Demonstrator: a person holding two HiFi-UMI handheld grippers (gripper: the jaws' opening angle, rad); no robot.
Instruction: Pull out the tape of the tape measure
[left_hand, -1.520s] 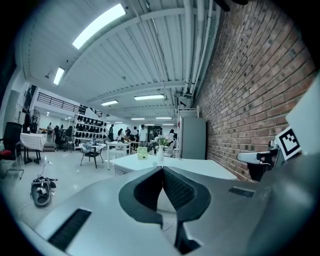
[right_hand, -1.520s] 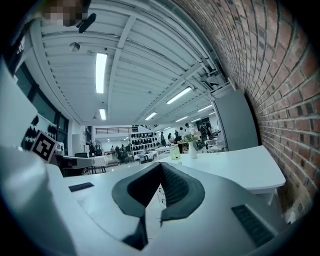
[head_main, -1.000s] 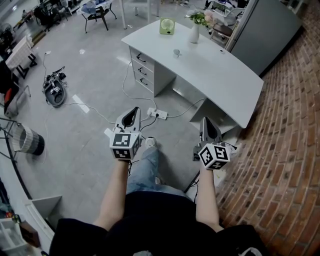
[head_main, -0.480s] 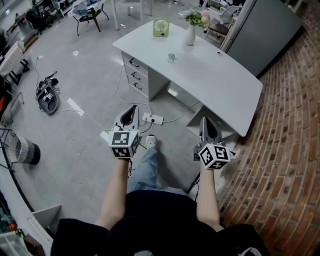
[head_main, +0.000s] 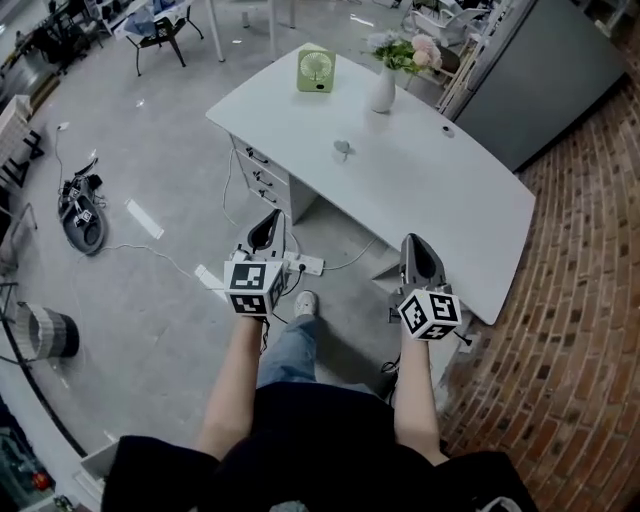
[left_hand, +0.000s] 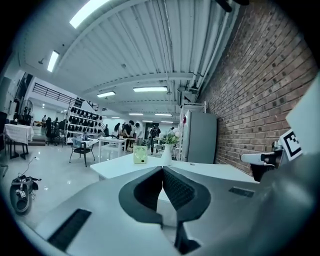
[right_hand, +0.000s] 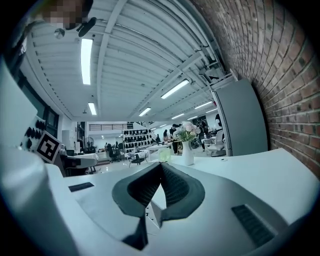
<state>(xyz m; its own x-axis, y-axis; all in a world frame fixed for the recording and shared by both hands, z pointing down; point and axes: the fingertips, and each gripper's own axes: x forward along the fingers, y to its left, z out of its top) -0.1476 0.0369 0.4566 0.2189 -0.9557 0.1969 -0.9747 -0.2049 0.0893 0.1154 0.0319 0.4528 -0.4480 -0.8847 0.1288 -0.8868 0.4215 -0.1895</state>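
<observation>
both left gripper (head_main: 265, 226) and right gripper (head_main: 416, 248) have jaws pinched together on nothing. the small grey thing mid table (head_main: 440, 200) is probably the tape measure (head_main: 343, 149), well apart from you. step closer and open up before reaching.

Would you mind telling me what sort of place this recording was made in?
Likely an open-plan office or workshop: a white desk with drawers, a vase of flowers and a green fan on it, a brick wall alongside.
</observation>
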